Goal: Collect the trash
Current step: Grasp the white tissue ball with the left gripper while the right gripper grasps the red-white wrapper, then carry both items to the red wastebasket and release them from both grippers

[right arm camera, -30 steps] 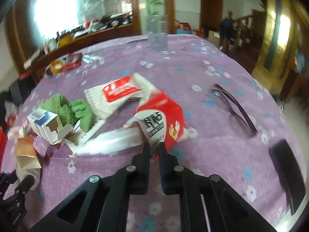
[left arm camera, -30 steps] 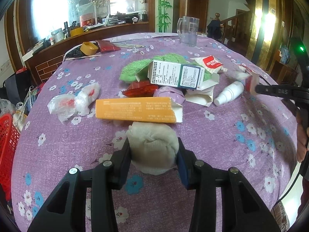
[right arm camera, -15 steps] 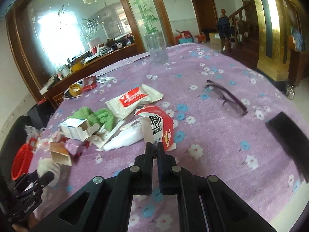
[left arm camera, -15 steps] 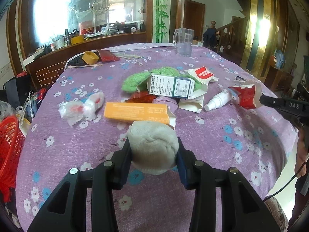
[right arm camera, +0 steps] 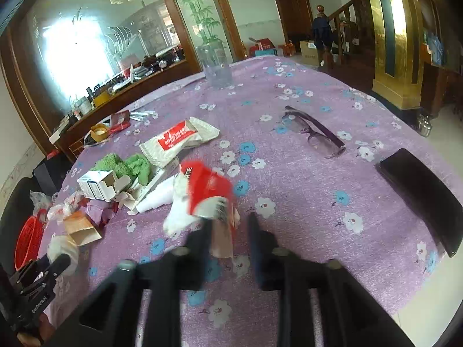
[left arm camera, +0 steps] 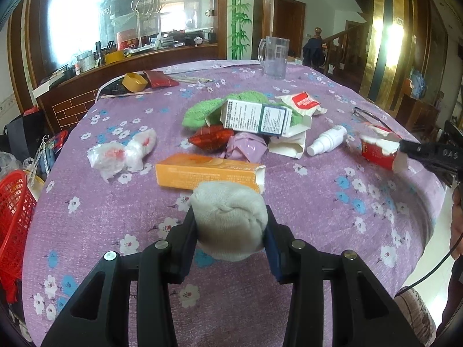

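My left gripper [left arm camera: 230, 224] is shut on a balled grey-white sock [left arm camera: 228, 202], held just above the purple flowered tablecloth [left arm camera: 332, 202]. My right gripper [right arm camera: 230, 224] has its jaws opening; a torn red-and-white packet [right arm camera: 207, 190] sits blurred between them, leaning on the left finger, with a gap to the right one. In the left wrist view that packet [left arm camera: 379, 150] hangs at the tip of the right gripper [left arm camera: 428, 156] over the table's right side. Trash lies in the middle: an orange box [left arm camera: 208, 170], a white-and-blue box [left arm camera: 254, 117], crumpled plastic [left arm camera: 121, 153].
A red mesh basket [left arm camera: 11, 202] stands off the table's left edge. Purple glasses [right arm camera: 312, 133] and a black phone [right arm camera: 419, 190] lie on the right side. A glass mug [left arm camera: 273, 57] stands at the back, with a green cloth [left arm camera: 202, 110] and white spray bottle [left arm camera: 327, 140] nearer.
The right gripper carried the red packet clear of the pile, and its jaws have now parted from shut; the packet blurs as it loosens. The left gripper keeps the sock, almost still.
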{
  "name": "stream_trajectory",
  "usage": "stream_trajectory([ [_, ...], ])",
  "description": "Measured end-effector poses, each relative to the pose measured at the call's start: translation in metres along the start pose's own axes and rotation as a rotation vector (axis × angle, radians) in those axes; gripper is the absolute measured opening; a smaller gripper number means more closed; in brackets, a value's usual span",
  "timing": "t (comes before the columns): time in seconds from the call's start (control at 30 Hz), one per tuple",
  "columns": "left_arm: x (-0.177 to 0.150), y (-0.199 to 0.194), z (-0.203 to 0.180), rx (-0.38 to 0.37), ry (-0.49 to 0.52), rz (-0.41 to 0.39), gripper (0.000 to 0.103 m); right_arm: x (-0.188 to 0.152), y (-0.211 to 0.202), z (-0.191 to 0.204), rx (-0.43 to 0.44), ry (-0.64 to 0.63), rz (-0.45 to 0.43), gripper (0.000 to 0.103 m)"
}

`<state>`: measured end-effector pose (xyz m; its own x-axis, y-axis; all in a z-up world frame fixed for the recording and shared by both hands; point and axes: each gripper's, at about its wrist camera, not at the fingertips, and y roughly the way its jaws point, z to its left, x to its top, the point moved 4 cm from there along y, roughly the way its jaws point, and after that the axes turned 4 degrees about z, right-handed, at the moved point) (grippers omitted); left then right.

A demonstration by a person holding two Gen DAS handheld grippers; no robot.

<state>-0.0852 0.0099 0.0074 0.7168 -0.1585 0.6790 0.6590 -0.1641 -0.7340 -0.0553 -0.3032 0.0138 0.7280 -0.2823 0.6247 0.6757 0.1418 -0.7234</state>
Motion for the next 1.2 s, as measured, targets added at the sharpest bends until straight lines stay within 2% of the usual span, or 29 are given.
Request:
stream_trajectory([
  [0.07,-0.001,0.004,0.000,-0.002,-0.002,0.010,0.041,0.000,-0.004,0.000,-0.007,-0.007,-0.018,0.044],
  [0.33,-0.006,0.016,0.003,-0.003,-0.015,0.034,0.041,-0.007,-0.004,0.008,0.036,-0.052,-0.001,0.046],
  [0.43,-0.006,0.016,0.003,-0.001,-0.012,0.032,0.041,-0.009,-0.006,0.001,0.075,0.001,0.015,0.047],
  [0.5,-0.006,0.015,0.002,0.000,-0.011,0.030,0.041,-0.009,-0.007,-0.004,0.098,0.034,0.014,0.051],
  [0.7,-0.006,0.015,0.002,-0.003,-0.009,0.028,0.041,-0.012,-0.001,-0.016,0.182,0.123,0.070,0.052],
  [0.77,-0.007,0.015,0.002,-0.005,-0.006,0.026,0.041,-0.013,0.003,-0.016,0.162,0.111,0.069,0.053],
  [0.87,-0.007,0.015,0.002,-0.009,-0.002,0.027,0.041,-0.009,0.013,-0.013,0.136,0.062,0.071,0.071],
  [1.0,-0.006,0.017,0.002,-0.012,-0.010,0.033,0.044,-0.005,0.029,-0.002,0.131,-0.005,0.099,0.080],
  [1.1,-0.005,0.021,0.002,-0.008,-0.012,0.040,0.046,-0.009,0.042,0.014,0.095,-0.090,0.137,0.080],
  [1.2,-0.005,0.022,0.003,-0.004,-0.008,0.037,0.046,-0.015,0.050,0.027,0.012,-0.173,0.141,0.078],
])
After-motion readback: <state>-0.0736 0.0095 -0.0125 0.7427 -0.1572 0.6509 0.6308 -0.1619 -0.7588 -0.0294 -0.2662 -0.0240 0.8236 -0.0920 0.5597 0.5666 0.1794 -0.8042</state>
